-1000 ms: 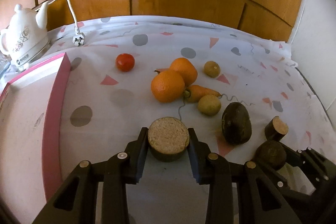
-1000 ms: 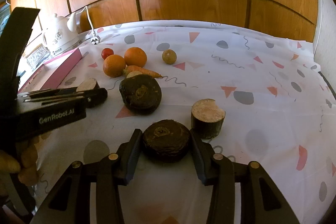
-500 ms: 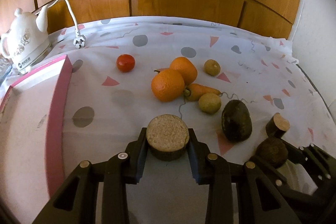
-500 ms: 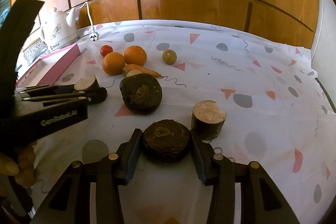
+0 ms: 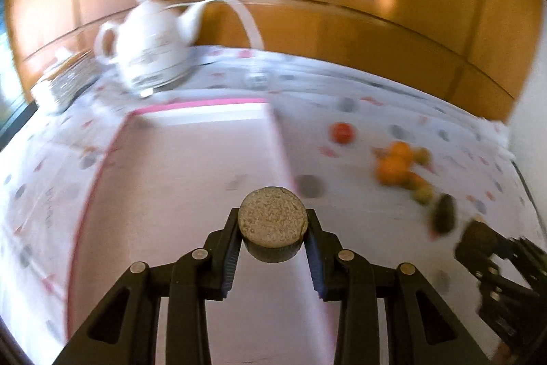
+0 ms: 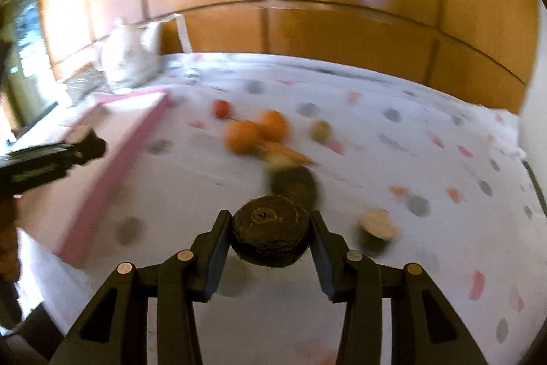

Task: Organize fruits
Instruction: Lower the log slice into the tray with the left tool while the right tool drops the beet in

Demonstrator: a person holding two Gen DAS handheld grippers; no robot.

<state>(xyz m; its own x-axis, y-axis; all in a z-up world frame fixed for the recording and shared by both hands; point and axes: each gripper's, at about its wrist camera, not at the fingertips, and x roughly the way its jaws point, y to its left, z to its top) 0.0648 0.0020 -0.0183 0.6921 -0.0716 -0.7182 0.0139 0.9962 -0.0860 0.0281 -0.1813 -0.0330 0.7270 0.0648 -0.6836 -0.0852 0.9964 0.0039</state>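
My left gripper (image 5: 272,230) is shut on a dark-skinned fruit piece with a pale cut face (image 5: 271,221), held above the pink-rimmed white tray (image 5: 191,159). My right gripper (image 6: 270,236) is shut on a dark round fruit piece (image 6: 270,233), above the cloth to the right of the tray's pink rim (image 6: 112,180). On the cloth lie two oranges (image 6: 256,130), a carrot (image 6: 289,153), a red tomato (image 6: 221,107), a small brownish fruit (image 6: 321,129), a large dark fruit (image 6: 295,185) and a cut piece (image 6: 376,224). Both views are motion-blurred.
A white teapot (image 5: 154,43) with a white cord stands behind the tray, next to a stacked item (image 5: 65,84). Wood panelling runs behind the table. The left gripper shows in the right wrist view (image 6: 51,156), the right gripper in the left wrist view (image 5: 492,248).
Both grippers have swung left with their fruit pieces in hand. The left one went from over the cloth to over the tray. The right one moved up to the tray's rim.
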